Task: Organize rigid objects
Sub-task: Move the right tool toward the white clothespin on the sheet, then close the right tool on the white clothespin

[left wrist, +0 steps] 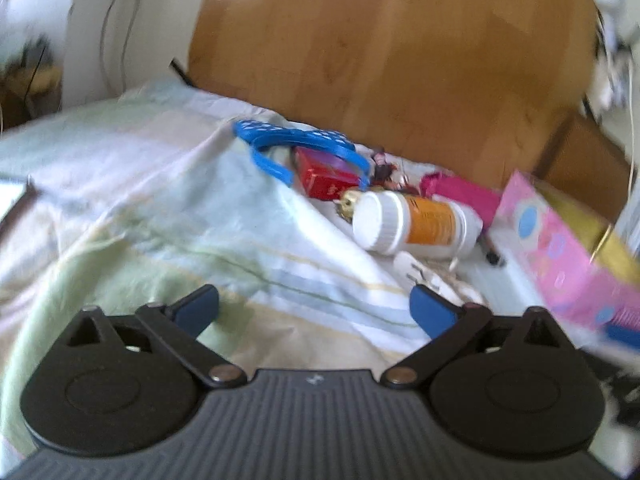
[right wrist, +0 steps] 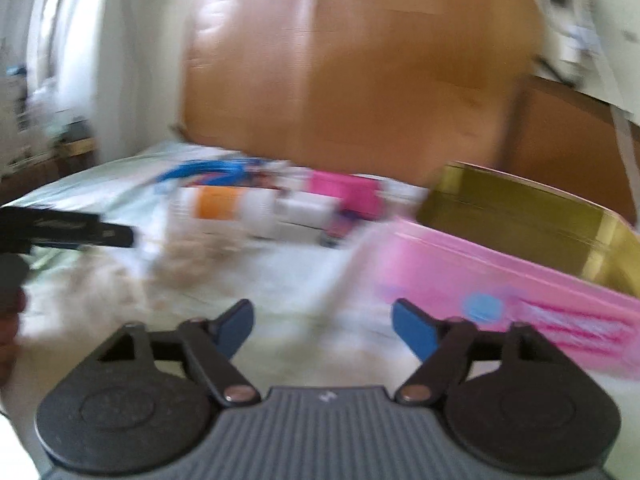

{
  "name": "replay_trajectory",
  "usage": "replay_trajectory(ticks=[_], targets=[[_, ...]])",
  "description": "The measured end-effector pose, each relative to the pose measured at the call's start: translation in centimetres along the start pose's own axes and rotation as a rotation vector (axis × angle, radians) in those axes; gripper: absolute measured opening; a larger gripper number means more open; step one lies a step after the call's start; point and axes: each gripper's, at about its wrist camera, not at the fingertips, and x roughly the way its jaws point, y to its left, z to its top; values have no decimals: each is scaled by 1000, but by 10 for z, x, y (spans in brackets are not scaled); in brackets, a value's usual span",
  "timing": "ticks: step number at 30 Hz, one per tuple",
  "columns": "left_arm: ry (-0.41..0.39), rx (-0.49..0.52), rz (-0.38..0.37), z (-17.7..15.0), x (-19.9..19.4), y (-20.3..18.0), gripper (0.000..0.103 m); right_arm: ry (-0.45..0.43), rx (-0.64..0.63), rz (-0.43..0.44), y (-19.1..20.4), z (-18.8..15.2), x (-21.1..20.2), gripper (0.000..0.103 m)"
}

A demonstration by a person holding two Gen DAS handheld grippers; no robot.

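A pale bedsheet [left wrist: 168,216] striped in soft green, blue and cream lies before a honey-brown wooden headboard [left wrist: 400,52]. On it are a bright blue plastic hanger [left wrist: 280,148] with white dots, a red box [left wrist: 324,180], and a white bottle [left wrist: 416,224] with an orange label. At right is a pink tin box [right wrist: 500,280] with blue dots and a gold inside.

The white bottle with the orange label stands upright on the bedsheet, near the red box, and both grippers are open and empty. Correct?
Not quite. In the left wrist view the white bottle lies on its side, cap toward the camera. The rest holds: red box nearby, left gripper and right gripper open, empty.
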Motion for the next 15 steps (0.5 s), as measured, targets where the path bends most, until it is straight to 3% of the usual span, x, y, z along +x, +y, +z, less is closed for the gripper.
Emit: replay_trajectory(ticks=[3, 6, 12, 14, 15], targets=[[-37, -64, -27, -4, -7, 9, 95, 28, -45, 105, 28, 14, 19, 59], [-41, -76, -45, -3, -8, 13, 90, 55, -59, 143, 47, 22, 38, 58], [-57, -22, -68, -5, -12, 10, 89, 104, 97, 235, 44, 38, 70, 56], [-65, -5, -77, -5, -14, 9, 89, 131, 128, 241, 41, 37, 78, 49], [-69, 3, -82, -5, -14, 8, 88, 141, 139, 249, 40, 35, 80, 39]])
